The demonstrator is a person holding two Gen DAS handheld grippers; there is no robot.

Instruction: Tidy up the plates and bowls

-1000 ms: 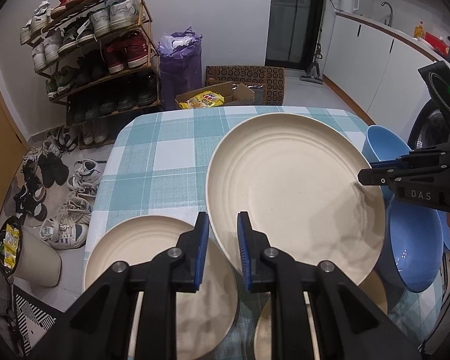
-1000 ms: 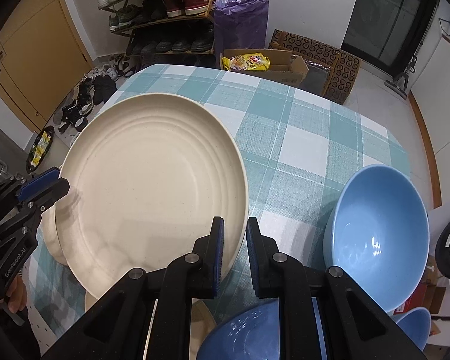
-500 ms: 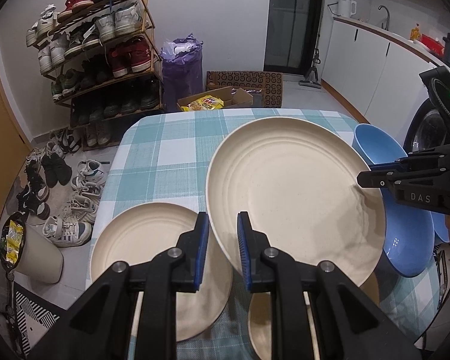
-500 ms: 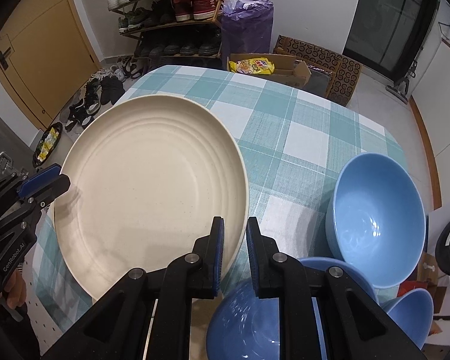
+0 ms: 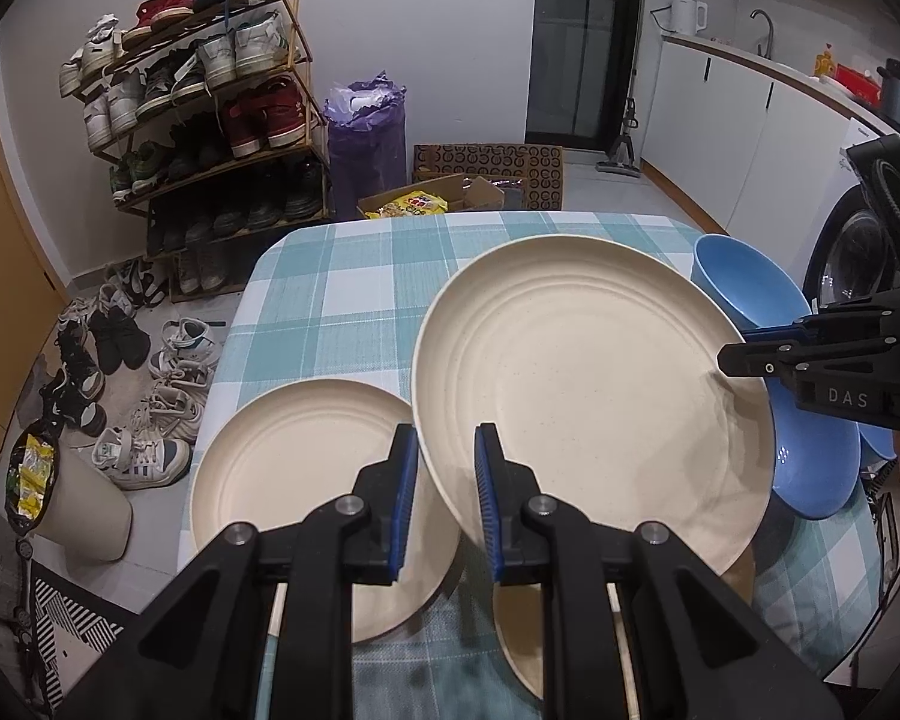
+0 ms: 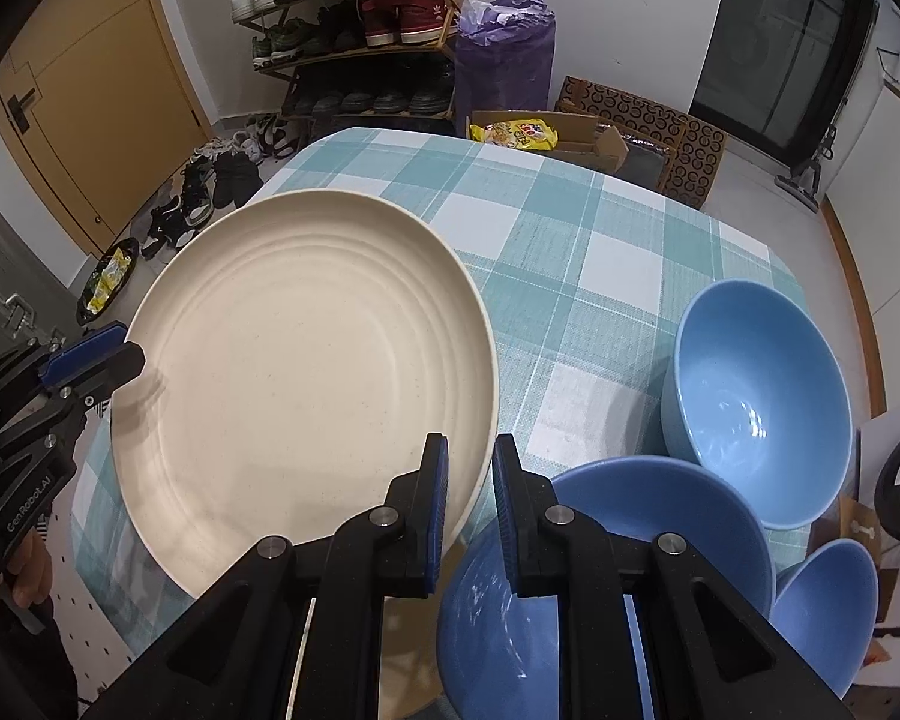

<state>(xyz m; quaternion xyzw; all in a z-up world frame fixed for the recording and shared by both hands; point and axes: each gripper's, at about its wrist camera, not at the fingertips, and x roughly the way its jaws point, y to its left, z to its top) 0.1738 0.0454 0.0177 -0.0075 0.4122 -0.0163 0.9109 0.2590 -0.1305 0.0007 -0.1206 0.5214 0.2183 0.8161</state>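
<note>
The big plate [image 5: 588, 396] hung clear of the checked worktop [image 5: 342, 300], the left gripper [image 5: 447, 501] clamped on its near rim and the right gripper [image 6: 468, 510] clamped on the opposite edge, both pairs of jaws closed tight on it; over the last second the pair had carried it a little way across the worktop, uncovering more of the small plate [image 5: 306, 480] to its left and a second one beneath; the blue bowls [image 6: 756, 396] sat grouped on the right; stacking probably came next.
</note>
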